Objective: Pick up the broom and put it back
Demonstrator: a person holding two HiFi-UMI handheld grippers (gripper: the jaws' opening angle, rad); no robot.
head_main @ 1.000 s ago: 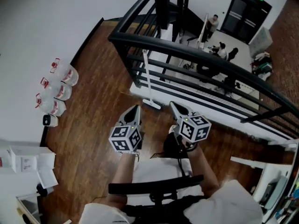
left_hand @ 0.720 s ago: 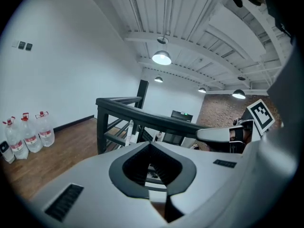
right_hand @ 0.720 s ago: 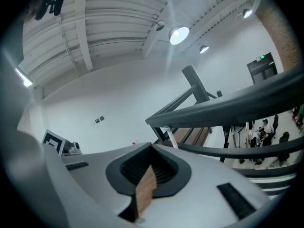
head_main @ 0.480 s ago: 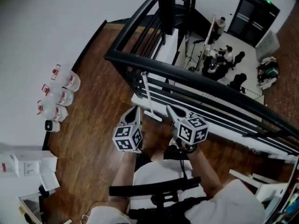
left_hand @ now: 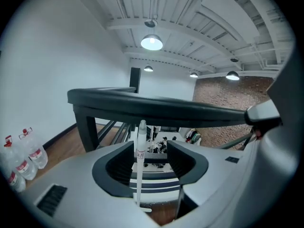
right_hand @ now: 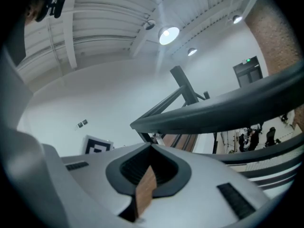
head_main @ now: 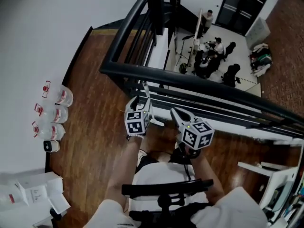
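Left tool (head_main: 138,102) swings in from the person's lap and its jaws have just been opening: wide now, where a second ago they sat pinched. That reads as lining up a grab. The broom (head_main: 146,89) stands against the railing (head_main: 190,82), head on the floor. The head view can't settle whether it's inside the jaws. The left gripper view can: the handle (left_hand: 141,146) rises between the pads, unsqueezed. Right tool (head_main: 176,113) is closed on nothing; its own view shows only railing.

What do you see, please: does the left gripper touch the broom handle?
Cannot tell. The left gripper has just been opening its jaws; in its own view the broom handle stands between them, overlapping one jaw.
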